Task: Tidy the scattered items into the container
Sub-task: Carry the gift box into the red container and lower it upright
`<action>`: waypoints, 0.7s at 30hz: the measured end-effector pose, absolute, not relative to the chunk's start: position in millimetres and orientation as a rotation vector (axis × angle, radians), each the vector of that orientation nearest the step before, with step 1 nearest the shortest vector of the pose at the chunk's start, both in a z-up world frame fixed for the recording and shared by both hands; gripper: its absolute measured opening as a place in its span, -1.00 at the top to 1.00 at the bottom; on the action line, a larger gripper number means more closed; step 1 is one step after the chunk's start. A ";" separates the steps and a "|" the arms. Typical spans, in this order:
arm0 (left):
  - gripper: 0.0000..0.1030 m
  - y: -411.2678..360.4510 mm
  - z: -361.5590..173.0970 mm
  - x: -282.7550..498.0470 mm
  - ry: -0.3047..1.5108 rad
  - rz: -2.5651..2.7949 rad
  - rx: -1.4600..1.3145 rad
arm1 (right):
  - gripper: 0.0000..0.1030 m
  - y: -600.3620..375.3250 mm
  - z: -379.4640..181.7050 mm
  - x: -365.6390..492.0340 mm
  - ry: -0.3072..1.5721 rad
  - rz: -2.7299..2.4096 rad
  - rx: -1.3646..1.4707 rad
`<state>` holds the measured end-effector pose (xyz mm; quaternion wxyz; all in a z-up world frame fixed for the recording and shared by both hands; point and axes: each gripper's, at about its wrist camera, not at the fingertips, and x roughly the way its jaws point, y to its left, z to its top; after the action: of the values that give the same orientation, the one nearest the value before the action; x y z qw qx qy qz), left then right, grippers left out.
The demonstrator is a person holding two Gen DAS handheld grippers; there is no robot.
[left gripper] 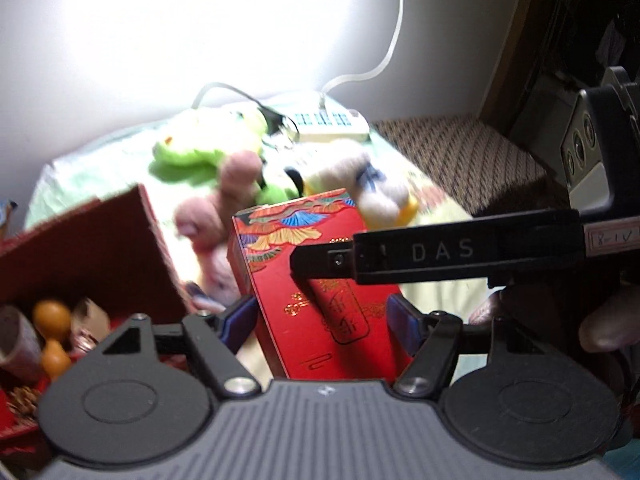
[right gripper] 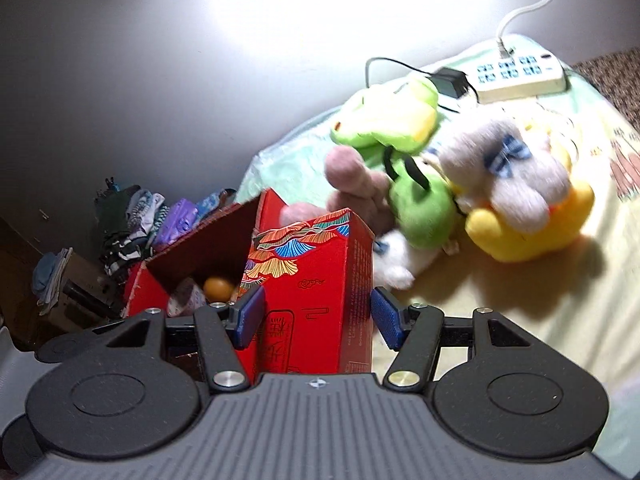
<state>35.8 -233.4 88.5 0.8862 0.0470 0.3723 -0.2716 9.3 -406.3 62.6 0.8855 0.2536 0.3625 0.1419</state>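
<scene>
I have one red box (left gripper: 320,280) between both pairs of jaws, centre frame in both views. The left gripper (left gripper: 322,316) has its left pad on the box's edge, but a gap shows at its right pad; the right gripper (right gripper: 318,316) presses with its left pad and shows a sliver of gap on the right. I cannot confirm either clamp as firm. Risk: the tall box tilts and could twist free if the two hands diverge, or snag the bin's raised flap. The bin (right gripper: 208,248), lower left of the left view and left of centre in the right, holds orange gourds (left gripper: 52,316), a cup (left gripper: 18,340) and a pine cone (left gripper: 22,398). Plush toys (right gripper: 460,184) lie outside, upper right, near a power strip (right gripper: 520,72).
</scene>
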 end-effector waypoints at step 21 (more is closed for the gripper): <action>-0.35 -95.7 63.2 112.1 0.838 -0.411 -0.038 | -0.19 -259.2 61.9 116.1 0.833 0.434 0.226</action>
<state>112.1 -95.7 63.2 0.8929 -0.0182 0.4039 -0.1981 116.1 -259.2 61.9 0.8856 0.1087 0.4005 0.2086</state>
